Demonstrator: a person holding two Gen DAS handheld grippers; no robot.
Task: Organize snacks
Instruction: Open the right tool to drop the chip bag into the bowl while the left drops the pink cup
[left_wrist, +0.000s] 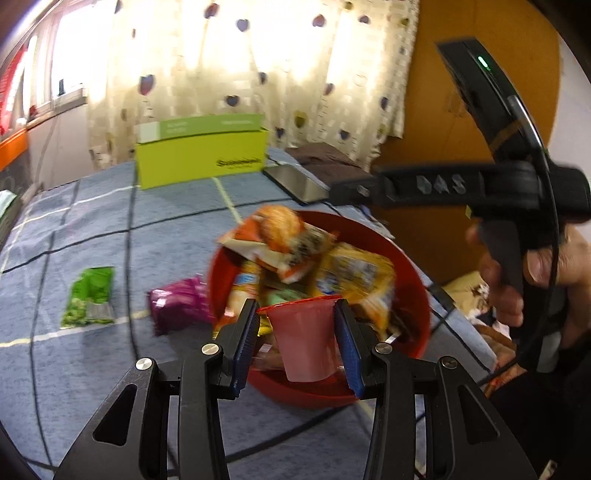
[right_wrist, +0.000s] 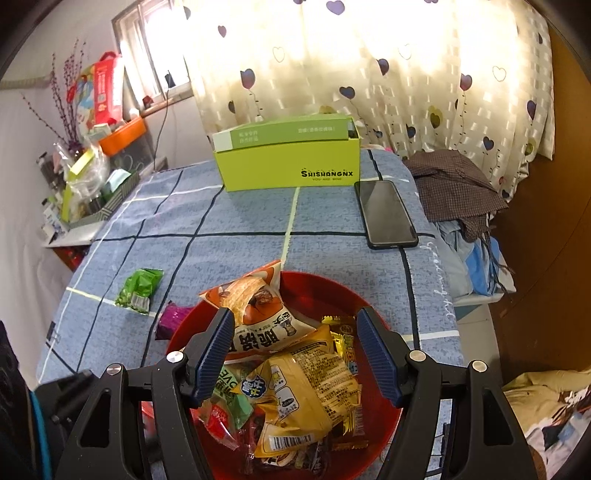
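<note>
Left gripper (left_wrist: 299, 343) carrying pink jelly cup (left_wrist: 304, 339) over the red bowl (right_wrist: 369, 295).
Pads pinch cup's sides, about half-closed; next prob lower & release into bowl. Right gripper (right_wrist: 295, 350) wide, empty, above the snack packets (right_wrist: 303, 387).

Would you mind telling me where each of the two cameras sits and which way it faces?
Left wrist: on the left gripper, looking down along its fingers, shut on a pink cup over the red bowl; the person's hand holding the right gripper shows.
Right wrist: on the right gripper, open above the snacks in the bowl; no hand shows.
Both share the bowl, green box, phone and green packet.
</note>
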